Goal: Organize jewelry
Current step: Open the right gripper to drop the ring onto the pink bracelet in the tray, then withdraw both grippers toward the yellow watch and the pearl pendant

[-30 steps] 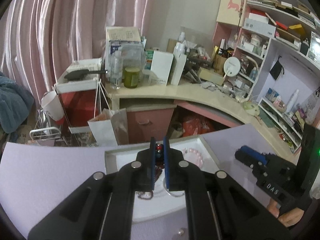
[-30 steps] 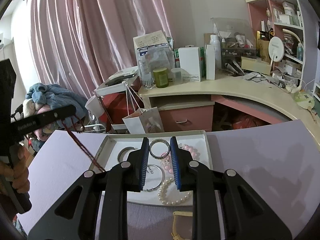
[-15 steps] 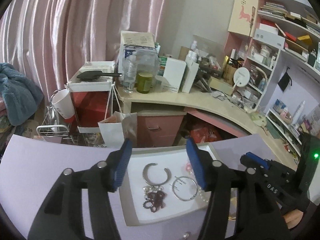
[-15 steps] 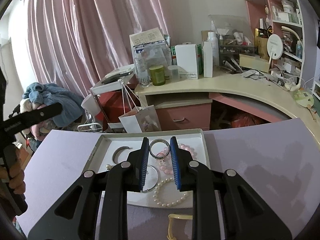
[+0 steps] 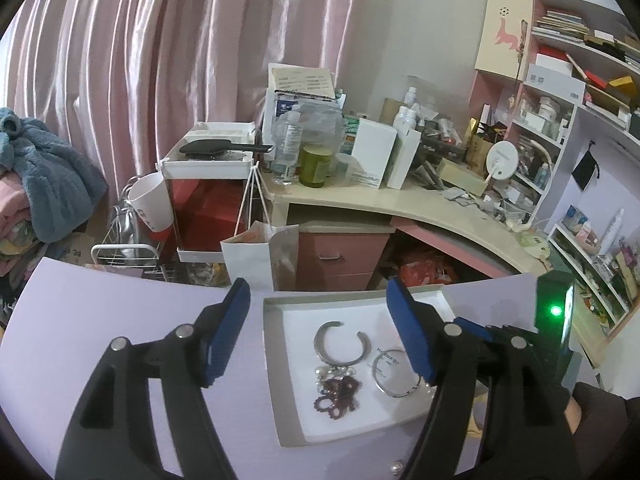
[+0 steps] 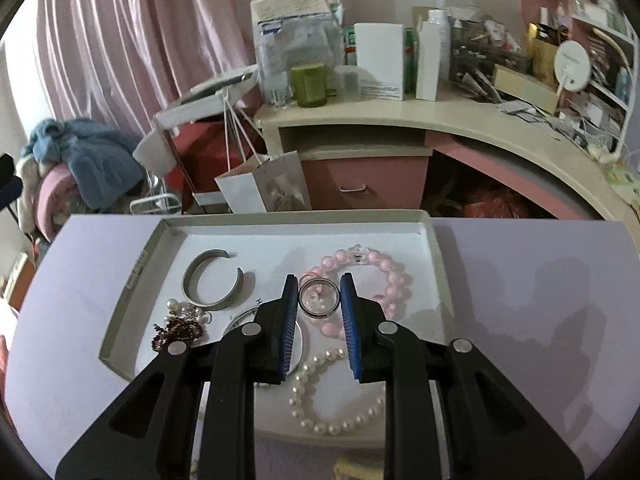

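Right gripper (image 6: 319,296) pinches a dark metal ring (image 6: 319,298) above the shallow white tray (image 6: 132,280), likely to set it down. Left gripper (image 5: 320,332), jaws opening and empty, hovers over the dark red beaded bracelet (image 5: 338,394).

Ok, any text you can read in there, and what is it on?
"H": the start of a printed line on the floor of the tray, beside the thin bangle; the rest is blurred.
Sticker on the tray's left wall: too blurred to read.
Labels on the top box on the desk: too small to read.
Red print on the paper cup: unreadable.
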Motion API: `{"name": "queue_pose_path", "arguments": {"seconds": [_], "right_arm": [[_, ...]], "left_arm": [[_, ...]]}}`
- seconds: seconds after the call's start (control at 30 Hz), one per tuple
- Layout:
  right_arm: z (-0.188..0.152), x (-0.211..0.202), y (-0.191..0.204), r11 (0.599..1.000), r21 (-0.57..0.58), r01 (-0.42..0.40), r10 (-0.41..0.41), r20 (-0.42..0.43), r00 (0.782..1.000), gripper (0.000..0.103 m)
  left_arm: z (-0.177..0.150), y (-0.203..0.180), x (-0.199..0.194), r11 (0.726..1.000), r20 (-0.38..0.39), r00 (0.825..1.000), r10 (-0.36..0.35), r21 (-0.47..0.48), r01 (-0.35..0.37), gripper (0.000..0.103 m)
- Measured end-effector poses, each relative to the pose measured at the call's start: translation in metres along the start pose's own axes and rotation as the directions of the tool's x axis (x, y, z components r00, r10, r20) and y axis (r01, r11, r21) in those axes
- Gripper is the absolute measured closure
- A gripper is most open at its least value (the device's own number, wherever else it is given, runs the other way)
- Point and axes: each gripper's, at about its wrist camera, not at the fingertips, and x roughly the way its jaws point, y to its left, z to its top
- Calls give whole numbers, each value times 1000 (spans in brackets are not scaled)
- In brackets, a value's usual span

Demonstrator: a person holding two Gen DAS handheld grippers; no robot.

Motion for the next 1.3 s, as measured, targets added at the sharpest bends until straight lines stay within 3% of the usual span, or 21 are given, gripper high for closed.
{"name": "queue_pose_path", "arguments": {"seconds": [0.13,0.2,0.23,0.77,1.07,1.3], "right_arm": [[3,-1,4,1000,-15,2,-1,24,1000,76],[2,-9,1,1000,3,-10,10,41,999,40],[0,-17,-3,1000,12,-10,9,64,998,38],[-55,-94,-73,977,203,62,-88,121,989,38],[-90,-98,-63,981,191,44,-62,92,994,38],[-111,-92,-49,987,155,40,-47,41,998,38]], "left_arm": [[-2,3,0,1000,0,1000,12,0,-12,29],[-3,3,-3,1000,10,1000,21,5,-21,26],[-4,4,-4,1000,14,1000,24,6,-24,25],[-62,8,-25,998,18,999,44,-46,-44,8],[-104,-2,-40,997,20,997,73,-29,-72,4],[-136,-9,-39,997,-43,997,69,-22,-70,4]]}}
